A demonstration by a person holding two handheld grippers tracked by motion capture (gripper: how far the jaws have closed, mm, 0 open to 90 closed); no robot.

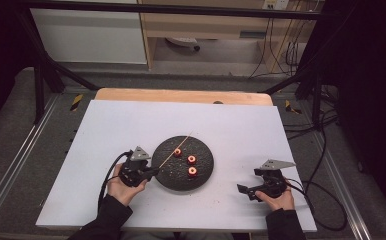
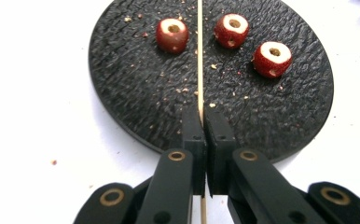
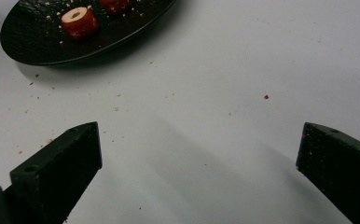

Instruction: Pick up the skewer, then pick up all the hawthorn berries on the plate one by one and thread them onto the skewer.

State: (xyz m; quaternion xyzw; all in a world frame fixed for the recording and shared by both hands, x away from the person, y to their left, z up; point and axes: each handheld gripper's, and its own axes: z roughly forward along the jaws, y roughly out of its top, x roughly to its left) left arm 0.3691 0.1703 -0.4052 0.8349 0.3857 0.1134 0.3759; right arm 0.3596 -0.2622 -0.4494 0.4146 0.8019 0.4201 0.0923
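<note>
Left tongs (image 2: 201,122) were clamped tight on a thin wooden skewer (image 2: 199,56), which ran straight out from between the black jaws and across a round black textured plate (image 2: 122,93). Seen from the high view, those left tongs (image 1: 152,171) sat just off the plate's left rim, and the skewer (image 1: 173,150) slanted up over the plate toward its far edge. Three red cored fruit pieces with pale tops lay on the plate: one (image 2: 172,34) just left of the skewer, two (image 2: 231,30) (image 2: 272,58) on its right, none threaded on it as far as I could tell. Crumbs were scattered all over the plate. The plate itself was near the middle of the white desk (image 1: 131,125), a bit toward the near edge.

Right tongs (image 3: 199,154) were wide apart with nothing between them, hovering over bare desk near the near right corner, well apart from the plate (image 3: 38,46).
</note>
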